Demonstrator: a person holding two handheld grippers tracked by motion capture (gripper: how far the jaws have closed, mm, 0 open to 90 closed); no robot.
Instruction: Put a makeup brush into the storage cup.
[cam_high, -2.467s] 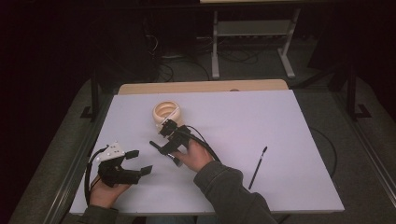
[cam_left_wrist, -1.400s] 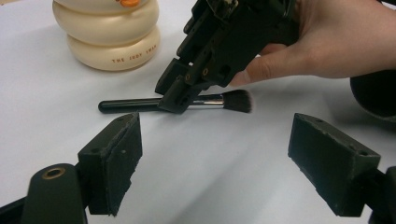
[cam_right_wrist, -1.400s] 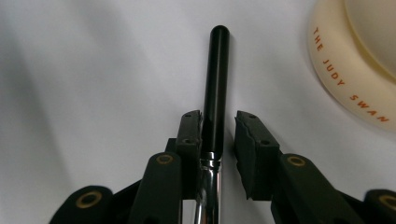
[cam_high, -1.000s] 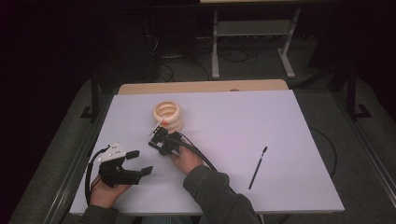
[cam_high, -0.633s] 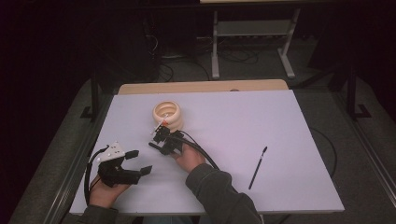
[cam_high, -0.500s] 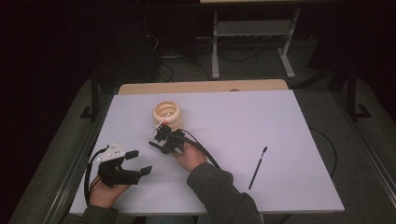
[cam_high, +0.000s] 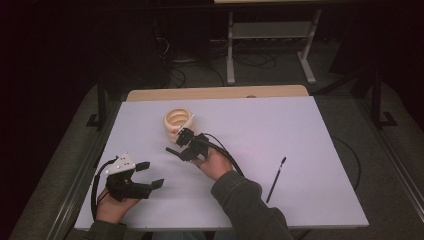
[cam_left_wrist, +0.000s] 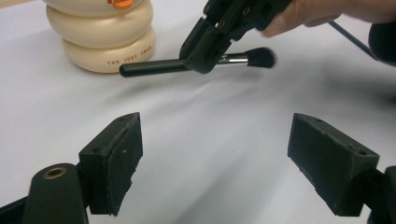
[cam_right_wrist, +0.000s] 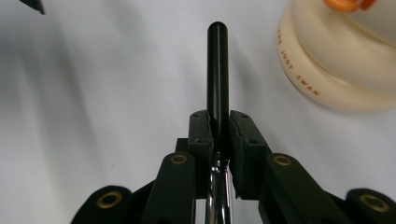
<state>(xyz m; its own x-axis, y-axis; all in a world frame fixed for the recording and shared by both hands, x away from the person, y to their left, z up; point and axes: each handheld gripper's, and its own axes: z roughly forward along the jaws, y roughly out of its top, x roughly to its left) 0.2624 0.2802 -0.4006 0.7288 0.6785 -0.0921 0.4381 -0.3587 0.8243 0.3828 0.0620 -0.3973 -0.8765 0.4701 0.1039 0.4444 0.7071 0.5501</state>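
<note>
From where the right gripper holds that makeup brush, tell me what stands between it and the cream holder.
Nothing visible. The right gripper is shut on the makeup brush, held just beside the cream ringed holder, with bare white table between.

tongs: left tongs and right tongs, chunky black jaws, brass rivets
cables: black, looped
sleeve: dark grey-green

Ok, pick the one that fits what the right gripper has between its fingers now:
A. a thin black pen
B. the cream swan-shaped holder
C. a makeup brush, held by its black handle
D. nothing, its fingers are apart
C: the right gripper is shut on the makeup brush, its fingers pinching the black handle, with the bristle head showing in the left gripper view.
</note>
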